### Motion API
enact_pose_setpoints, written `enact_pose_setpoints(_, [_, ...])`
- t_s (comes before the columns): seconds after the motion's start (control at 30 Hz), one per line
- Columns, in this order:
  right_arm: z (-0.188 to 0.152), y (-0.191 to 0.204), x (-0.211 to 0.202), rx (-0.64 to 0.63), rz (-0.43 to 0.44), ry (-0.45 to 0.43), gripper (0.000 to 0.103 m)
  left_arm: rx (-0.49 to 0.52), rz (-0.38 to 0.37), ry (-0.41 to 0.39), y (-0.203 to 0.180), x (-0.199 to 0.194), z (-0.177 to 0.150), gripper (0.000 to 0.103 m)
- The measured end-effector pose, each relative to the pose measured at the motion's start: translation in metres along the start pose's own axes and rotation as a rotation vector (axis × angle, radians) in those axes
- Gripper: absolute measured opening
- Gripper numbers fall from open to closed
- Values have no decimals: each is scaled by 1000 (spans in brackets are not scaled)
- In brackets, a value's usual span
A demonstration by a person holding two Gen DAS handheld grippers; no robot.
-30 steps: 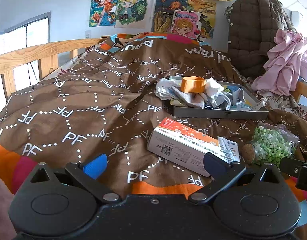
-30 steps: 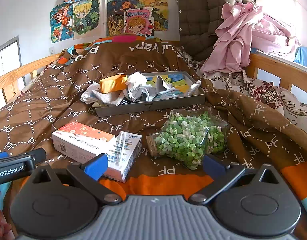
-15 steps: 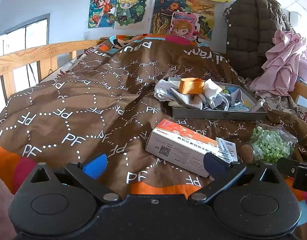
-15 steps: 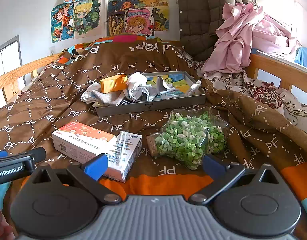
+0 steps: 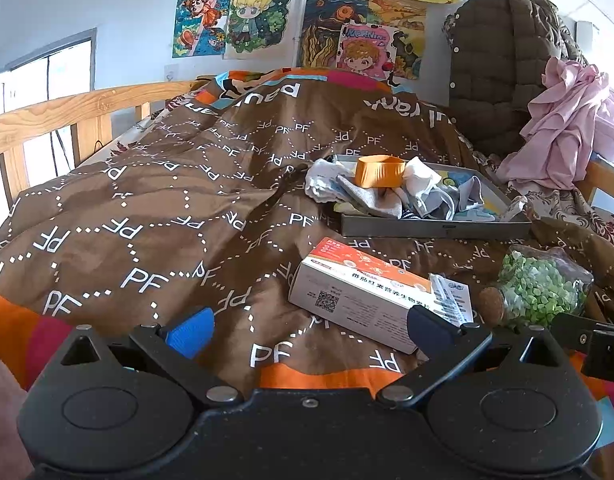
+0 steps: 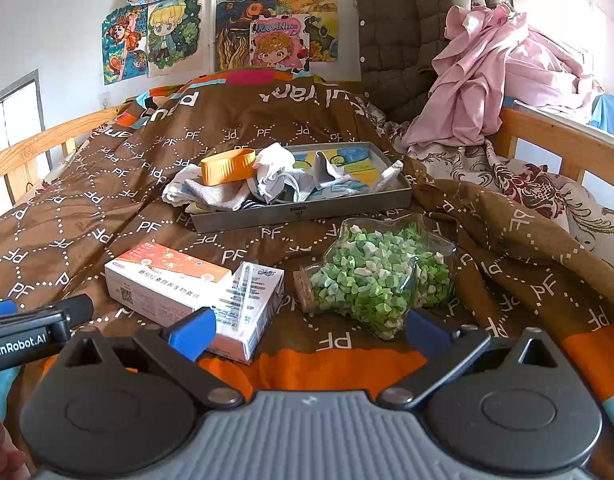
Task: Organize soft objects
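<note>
Both grippers, left gripper (image 5: 309, 330) and right gripper (image 6: 311, 330), gape wide, empty; bare quilt (image 5: 147, 208) leftward.

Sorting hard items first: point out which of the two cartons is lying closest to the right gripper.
The small white drink carton with the straw, just beyond the right gripper; the orange-topped box lies farther left.
</note>
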State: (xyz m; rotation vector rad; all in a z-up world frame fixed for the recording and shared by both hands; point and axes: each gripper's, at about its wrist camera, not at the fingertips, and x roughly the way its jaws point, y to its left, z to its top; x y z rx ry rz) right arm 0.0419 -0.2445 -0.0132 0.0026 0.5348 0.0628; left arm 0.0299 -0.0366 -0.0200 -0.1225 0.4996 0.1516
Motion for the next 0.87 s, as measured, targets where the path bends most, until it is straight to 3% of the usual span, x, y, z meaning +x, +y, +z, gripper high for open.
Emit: enact_pose_setpoints(0.87, [0, 1, 0, 0, -1, 1, 103, 8, 2, 0, -1, 0, -1, 102])
